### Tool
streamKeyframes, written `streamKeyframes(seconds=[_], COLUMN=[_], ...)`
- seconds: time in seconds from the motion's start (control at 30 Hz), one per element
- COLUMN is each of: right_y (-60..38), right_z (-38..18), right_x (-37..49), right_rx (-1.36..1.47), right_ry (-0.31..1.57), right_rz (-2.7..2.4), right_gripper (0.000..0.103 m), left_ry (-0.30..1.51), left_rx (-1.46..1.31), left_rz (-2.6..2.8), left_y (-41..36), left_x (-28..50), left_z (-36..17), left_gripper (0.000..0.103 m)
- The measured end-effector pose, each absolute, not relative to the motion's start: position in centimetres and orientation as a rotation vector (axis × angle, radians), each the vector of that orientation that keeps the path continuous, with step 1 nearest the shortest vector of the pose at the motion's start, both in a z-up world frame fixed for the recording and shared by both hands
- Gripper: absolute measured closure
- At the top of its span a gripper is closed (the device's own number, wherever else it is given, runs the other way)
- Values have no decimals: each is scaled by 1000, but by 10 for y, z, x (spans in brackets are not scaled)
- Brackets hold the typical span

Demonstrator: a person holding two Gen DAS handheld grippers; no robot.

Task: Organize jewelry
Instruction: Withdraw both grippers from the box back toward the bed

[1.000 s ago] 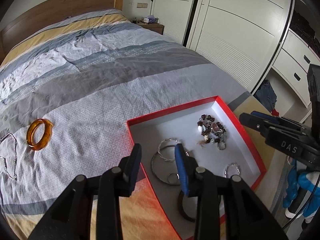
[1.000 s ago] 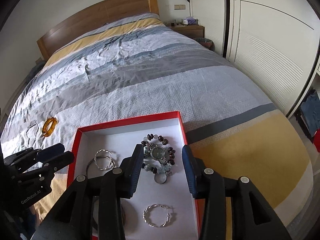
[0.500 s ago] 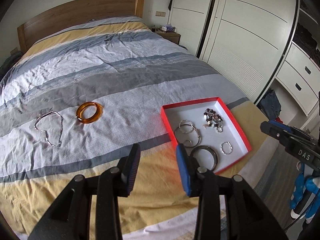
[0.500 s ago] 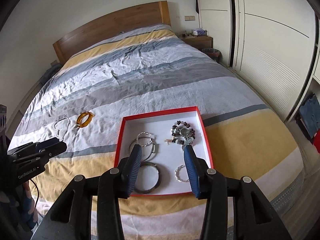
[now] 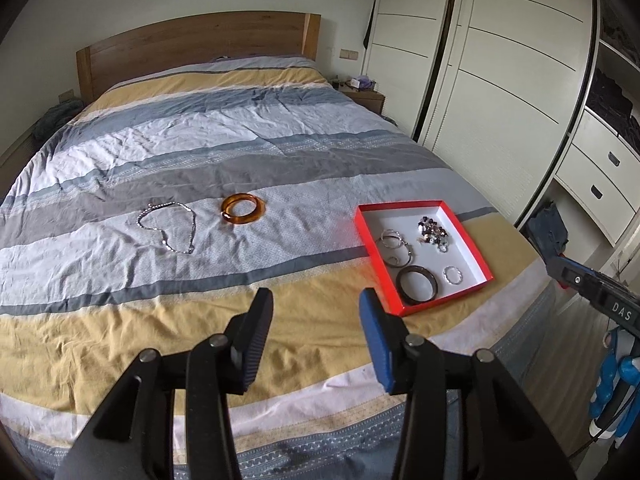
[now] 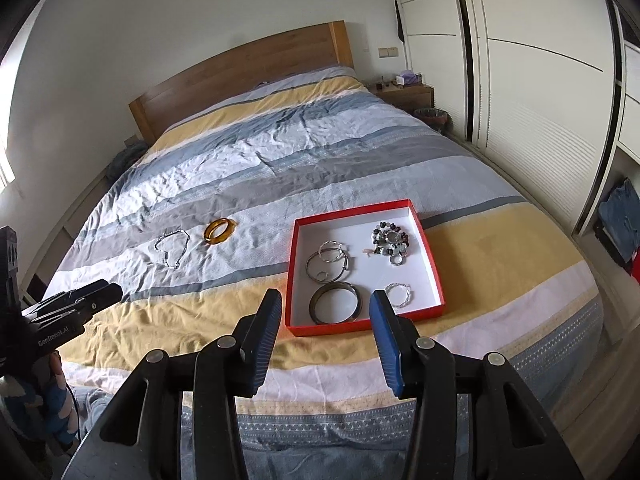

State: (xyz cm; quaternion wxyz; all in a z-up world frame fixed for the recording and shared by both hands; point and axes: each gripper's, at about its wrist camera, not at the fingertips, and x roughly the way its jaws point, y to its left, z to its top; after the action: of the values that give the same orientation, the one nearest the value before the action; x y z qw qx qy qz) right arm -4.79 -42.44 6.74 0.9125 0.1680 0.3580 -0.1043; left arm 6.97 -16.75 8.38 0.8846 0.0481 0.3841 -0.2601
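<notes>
**Both grippers empty, pulled back off bed; two pieces not yet boxed**

Nearest: left gripper [image 5: 316, 316] over yellow stripe at foot of bed [image 5: 120, 340], jaws apart w/ nothing between, just been opening wider. Right gripper [image 6: 326, 316] likewise parted & empty, hanging just short of red box [image 6: 362, 327], near edge framed between its tips. Prob. held high & back to survey whole spread before next pick – judgement only.

Box sits on yellow band toward right side of bed, flat, lid off, white inside. Contents, near to far: dark bangle [image 6: 336, 303] by near wall; small twisted silver ring [image 6: 399, 295] beside it; large silver hoops [image 6: 328, 262] overlapping mid-box; beaded bracelet [image 6: 390, 242] w/ dark & pale beads bunched at far right corner. Grouped loosely, not sorted by type.

Further out, left of box & well apart from it, on pale patterned stripe: amber bangle [image 5: 243, 209], glossy, translucent orange-brown, lying flat. Just beyond to left: silver chain [image 5: 168, 226], thin, sparkly, dropped in loose loop. Both outside box, so likely next to go in. Chain looks fiddly – limp, low on soft cloth, may snag fabric.

Far: wooden headboard [image 5: 192, 48], white wardrobe [image 5: 500, 60] along right.
</notes>
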Motion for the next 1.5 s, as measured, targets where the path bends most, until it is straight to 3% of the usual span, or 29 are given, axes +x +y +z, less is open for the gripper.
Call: streamKeyframes(seconds=[0.93, 1.1, 1.17, 1.5], right_y=[-325, -317, -317, -325], right_z=[128, 132, 133, 126], right_x=[-139, -148, -149, -145], right_rx=[278, 278, 281, 303], right_ry=[602, 585, 579, 584], right_rz=[-140, -119, -111, -101], right_gripper=[50, 49, 49, 49], left_ry=[614, 606, 606, 627], left_rx=[-42, -57, -66, -96], left_rz=[-360, -322, -307, -217], left_y=[-27, -13, -6, 19], left_x=[-26, -33, -34, -22], left_z=[146, 150, 150, 136], left_gripper=[60, 59, 54, 54])
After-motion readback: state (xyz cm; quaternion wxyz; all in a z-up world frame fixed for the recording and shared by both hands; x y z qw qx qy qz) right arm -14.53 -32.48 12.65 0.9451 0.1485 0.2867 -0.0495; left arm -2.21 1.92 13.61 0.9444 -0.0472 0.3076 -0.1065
